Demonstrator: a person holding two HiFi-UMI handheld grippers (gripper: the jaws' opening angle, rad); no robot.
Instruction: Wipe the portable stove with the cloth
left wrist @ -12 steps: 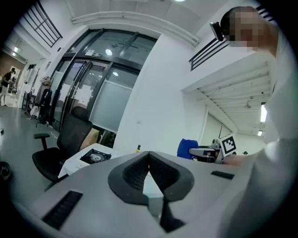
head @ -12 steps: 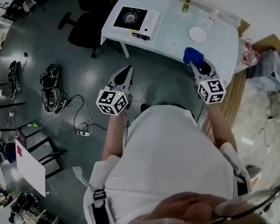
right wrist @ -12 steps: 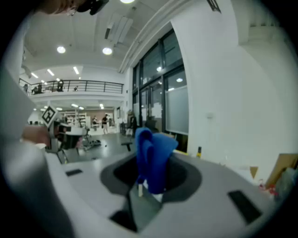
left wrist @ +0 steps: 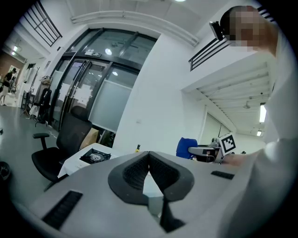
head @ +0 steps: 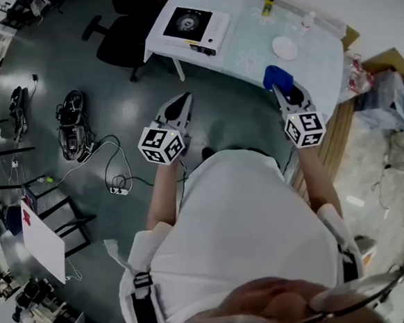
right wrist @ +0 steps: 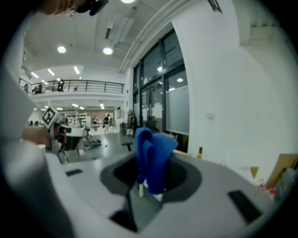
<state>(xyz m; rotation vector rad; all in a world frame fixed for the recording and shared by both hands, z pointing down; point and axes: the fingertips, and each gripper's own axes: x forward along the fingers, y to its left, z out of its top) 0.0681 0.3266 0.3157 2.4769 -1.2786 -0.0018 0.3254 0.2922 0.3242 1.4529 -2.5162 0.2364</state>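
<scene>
The portable stove, white with a black top, sits at the left end of the pale table, well ahead of both grippers. It also shows small in the left gripper view as the stove. My right gripper is shut on a bunched blue cloth, held in the air near the table's front edge. In the right gripper view the cloth stands up between the jaws of the right gripper. My left gripper hangs over the floor short of the table. Its jaws are shut on nothing.
On the table stand a white dish, a yellow-capped bottle and a small clear bottle. A black office chair stands left of the table. Cables and a power strip lie on the floor. Boxes are at the right.
Both grippers have edged slightly toward the table. The blue cloth stays in the right gripper's grip.
</scene>
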